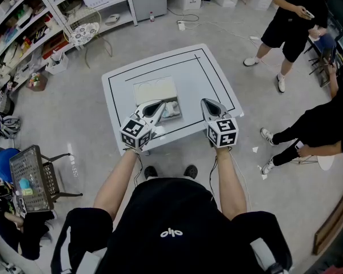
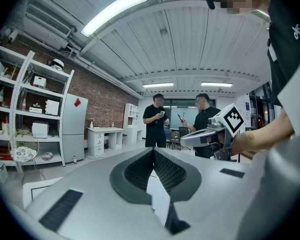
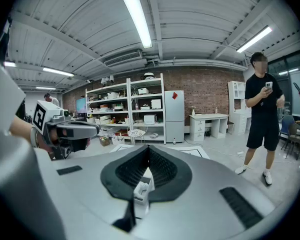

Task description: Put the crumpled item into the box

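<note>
On the white table (image 1: 214, 79) stands a small open box (image 1: 170, 111) with its cream lid (image 1: 154, 90) folded back; a pale crumpled item seems to lie inside it, too small to make out. My left gripper (image 1: 160, 103) hovers at the box's near left edge, its jaws shut and empty. My right gripper (image 1: 206, 102) hangs to the right of the box, apart from it, also shut and empty. Both gripper views look level across the room: the left gripper (image 2: 153, 150) sees the right gripper (image 2: 210, 134), and the right gripper (image 3: 149, 148) sees the left gripper (image 3: 72, 130).
A black line frames the tabletop (image 1: 160, 59). Two people (image 1: 294, 16) are on the floor at the right, one of them seated (image 1: 320, 127). A wire basket on a chair (image 1: 31, 176) is at the left; shelves (image 1: 40, 16) line the far left wall.
</note>
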`<state>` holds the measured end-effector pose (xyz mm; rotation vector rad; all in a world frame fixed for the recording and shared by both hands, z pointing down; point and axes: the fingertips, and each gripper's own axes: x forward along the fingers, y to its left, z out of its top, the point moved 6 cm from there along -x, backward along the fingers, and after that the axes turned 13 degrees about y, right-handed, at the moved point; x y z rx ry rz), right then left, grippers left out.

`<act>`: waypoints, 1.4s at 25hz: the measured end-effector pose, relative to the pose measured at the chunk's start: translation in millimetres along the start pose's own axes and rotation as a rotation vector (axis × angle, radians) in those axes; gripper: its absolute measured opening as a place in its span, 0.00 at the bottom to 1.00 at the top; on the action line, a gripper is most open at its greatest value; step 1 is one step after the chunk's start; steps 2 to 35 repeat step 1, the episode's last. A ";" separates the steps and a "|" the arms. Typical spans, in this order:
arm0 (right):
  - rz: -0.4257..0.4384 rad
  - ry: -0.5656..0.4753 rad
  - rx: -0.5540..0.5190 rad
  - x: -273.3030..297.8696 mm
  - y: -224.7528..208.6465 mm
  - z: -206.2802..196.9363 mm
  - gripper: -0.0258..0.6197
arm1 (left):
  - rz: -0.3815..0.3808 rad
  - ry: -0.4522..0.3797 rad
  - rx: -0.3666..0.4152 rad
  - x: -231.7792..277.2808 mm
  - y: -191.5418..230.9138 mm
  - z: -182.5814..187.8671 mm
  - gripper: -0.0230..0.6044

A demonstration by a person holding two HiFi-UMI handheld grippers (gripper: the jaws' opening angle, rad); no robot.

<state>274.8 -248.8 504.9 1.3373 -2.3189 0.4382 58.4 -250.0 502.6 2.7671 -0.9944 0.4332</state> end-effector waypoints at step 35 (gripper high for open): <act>0.000 0.000 0.000 -0.3 -0.2 0.0 0.05 | 0.000 0.000 0.000 0.0 -0.3 0.2 0.05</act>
